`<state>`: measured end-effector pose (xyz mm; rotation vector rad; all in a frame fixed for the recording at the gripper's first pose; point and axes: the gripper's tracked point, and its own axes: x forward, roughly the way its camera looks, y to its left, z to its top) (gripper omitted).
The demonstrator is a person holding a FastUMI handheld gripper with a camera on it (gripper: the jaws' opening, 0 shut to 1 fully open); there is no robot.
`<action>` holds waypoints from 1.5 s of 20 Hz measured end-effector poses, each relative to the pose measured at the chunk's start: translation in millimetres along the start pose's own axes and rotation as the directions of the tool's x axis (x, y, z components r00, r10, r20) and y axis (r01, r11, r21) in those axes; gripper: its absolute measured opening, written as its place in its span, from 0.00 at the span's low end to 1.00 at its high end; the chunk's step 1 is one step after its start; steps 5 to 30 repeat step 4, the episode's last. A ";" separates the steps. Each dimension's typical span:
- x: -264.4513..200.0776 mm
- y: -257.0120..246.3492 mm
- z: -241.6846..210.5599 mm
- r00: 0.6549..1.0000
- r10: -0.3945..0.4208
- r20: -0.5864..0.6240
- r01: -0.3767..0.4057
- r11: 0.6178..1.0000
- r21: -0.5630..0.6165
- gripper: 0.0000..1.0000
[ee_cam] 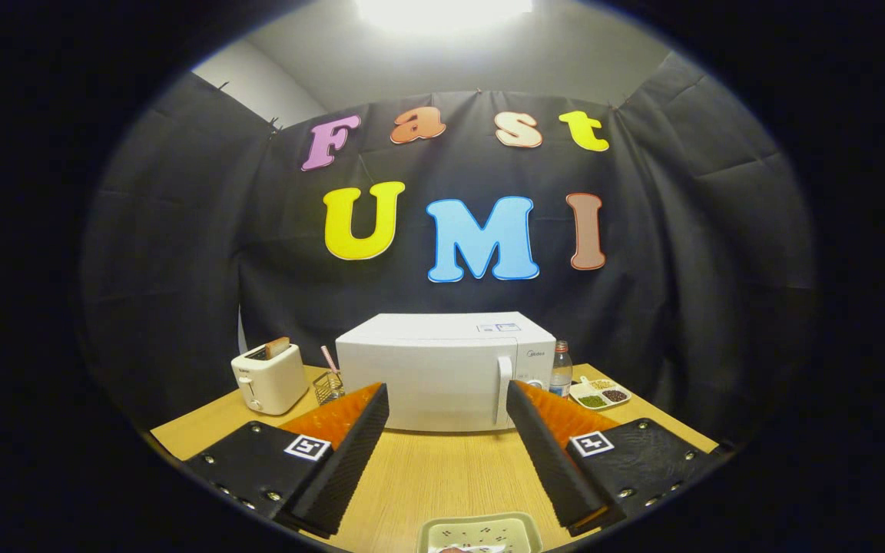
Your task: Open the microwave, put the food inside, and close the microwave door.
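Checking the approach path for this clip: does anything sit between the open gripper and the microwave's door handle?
Nothing visible does. The gripper is open, with bare table running from its fingers to the closed microwave and its handle. The toaster and bottle stand off to the sides.

Wooden table [442,468] carries microwave [442,376], toaster [268,378], bottle [561,370], trays.

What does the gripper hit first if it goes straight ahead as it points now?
Likely the closed microwave door: the open gripper holds nothing, with bare table between. Depth is unclear.
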<state>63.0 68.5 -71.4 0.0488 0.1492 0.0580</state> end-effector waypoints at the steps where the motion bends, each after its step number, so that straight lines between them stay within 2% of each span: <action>1: -0.4 0.7 0.1 1.000 0.003 0.002 -0.003 1.000 -0.003 0.98; 30: -4.4 3.7 4.5 1.000 0.013 0.016 -0.013 1.000 -0.004 0.98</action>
